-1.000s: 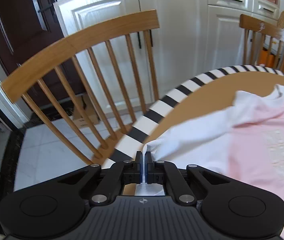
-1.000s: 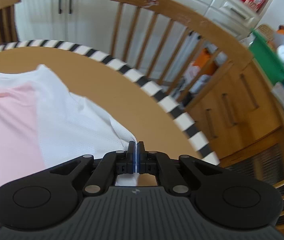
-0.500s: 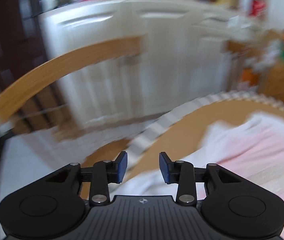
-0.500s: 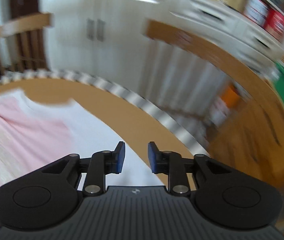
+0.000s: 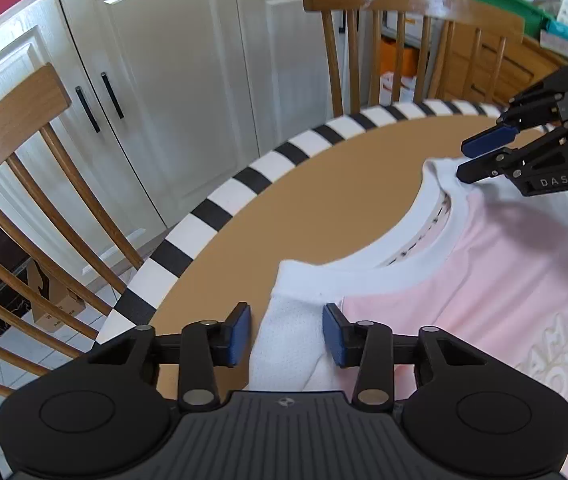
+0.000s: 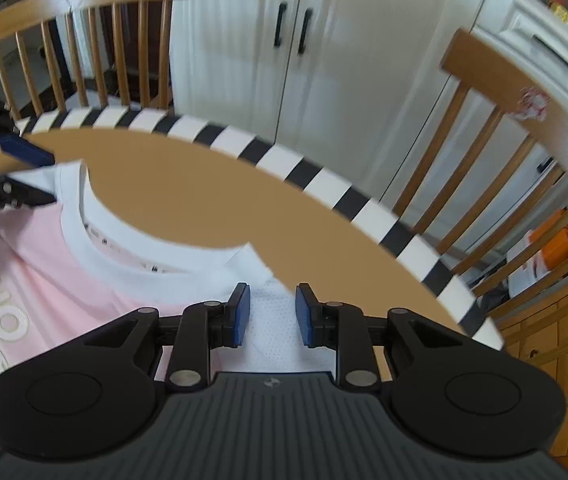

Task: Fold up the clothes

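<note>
Operator: Both grippers have released. Left gripper [image 5: 287, 334] stands moderately apart; right gripper [image 6: 270, 314] is narrower. Each was clamped on a sleeve corner a second ago; I have since swung them to the shoulders.

Checker: Garment location?

Operator: T-shirt [image 5: 495, 280] lies flat on the round table [image 5: 323, 184], collar [image 6: 96, 240] toward the striped rim. White shoulder cloth sits between each pair of pads, unpressed. Judgement: sleeves appear set; next grip is at the shoulders.
</note>
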The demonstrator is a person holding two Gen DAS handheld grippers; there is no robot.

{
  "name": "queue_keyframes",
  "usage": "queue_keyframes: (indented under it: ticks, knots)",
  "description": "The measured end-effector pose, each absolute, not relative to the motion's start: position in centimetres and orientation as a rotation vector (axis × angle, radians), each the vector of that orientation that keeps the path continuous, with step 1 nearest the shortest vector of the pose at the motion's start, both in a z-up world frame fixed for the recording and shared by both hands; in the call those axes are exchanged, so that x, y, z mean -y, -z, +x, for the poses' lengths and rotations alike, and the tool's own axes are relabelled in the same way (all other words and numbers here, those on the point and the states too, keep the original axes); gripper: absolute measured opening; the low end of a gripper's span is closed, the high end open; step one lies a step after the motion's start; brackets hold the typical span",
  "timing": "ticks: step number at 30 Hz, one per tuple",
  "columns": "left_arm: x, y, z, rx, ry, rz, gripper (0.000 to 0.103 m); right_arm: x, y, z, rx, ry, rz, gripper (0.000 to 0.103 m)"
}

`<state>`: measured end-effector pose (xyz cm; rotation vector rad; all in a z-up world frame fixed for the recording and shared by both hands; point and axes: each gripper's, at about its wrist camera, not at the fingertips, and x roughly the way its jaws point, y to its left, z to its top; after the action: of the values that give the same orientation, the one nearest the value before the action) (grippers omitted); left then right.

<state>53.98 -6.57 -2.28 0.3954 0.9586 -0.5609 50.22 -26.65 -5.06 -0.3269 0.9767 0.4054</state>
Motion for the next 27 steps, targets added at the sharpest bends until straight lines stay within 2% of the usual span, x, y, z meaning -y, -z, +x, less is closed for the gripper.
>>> queue_keyframes:
  ticks: [2,3,5,7,19,27]
  knots:
    - [6.5,2.2,54.1,-0.972,0.575,0.370,0.028,26.6,5.1,50.2,-0.978,-0.410,-0.316,0.024]
    - [6.6,2.1,54.0,-0.978,0.580,0.366,0.025,26.6,5.0,50.2,-0.985,-0.415,-0.307,0.014]
    - [7.0,2.0,53.6,-0.982,0.591,0.374,0.011,26.7,4.9,50.3,-1.000,-0.424,-0.289,0.003]
    - [7.4,1.7,53.4,-0.979,0.593,0.398,0.005,26.7,4.7,50.3,-1.015,-0.433,-0.270,0.000]
    - [8.4,0.8,56.2,-0.876,0.487,0.426,0.003,27.9,3.3,51.6,-0.962,-0.326,-0.211,0.000]
    - [10.1,2.3,57.2,-0.843,0.435,0.480,0.005,27.8,4.8,52.0,-0.985,-0.255,-0.203,0.001]
